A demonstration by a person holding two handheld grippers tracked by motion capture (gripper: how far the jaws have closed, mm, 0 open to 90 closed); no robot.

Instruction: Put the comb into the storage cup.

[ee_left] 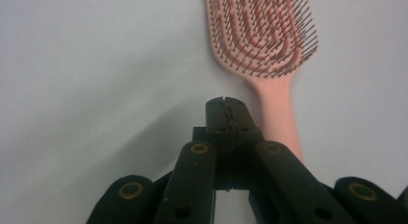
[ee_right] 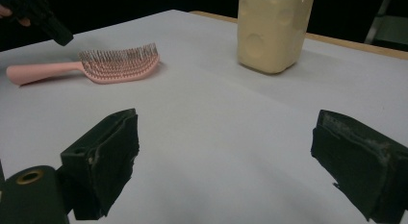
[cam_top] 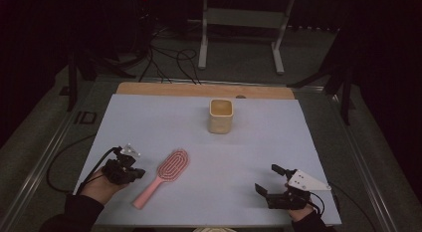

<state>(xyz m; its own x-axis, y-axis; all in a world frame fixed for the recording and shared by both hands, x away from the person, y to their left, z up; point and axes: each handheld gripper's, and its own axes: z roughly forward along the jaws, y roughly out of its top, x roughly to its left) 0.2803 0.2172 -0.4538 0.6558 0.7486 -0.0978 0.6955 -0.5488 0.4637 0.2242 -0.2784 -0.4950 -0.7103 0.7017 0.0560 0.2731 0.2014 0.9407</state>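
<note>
Pink hairbrush (cam_top: 164, 175) lying diagonally, bristles up.
Handle points near-left, beside pressed-together left gripper (ee_left: 226, 106); right gripper (ee_right: 223, 152) spread wide.

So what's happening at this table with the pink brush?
A person sits at a table with a two-jaw gripper in each hand. The left gripper, its jaws shut and empty, hovers just beside the handle of a pink hairbrush lying bristles up. The right gripper waits with jaws wide open, holding nothing. A cream cup stands upright further back, untouched.
</note>
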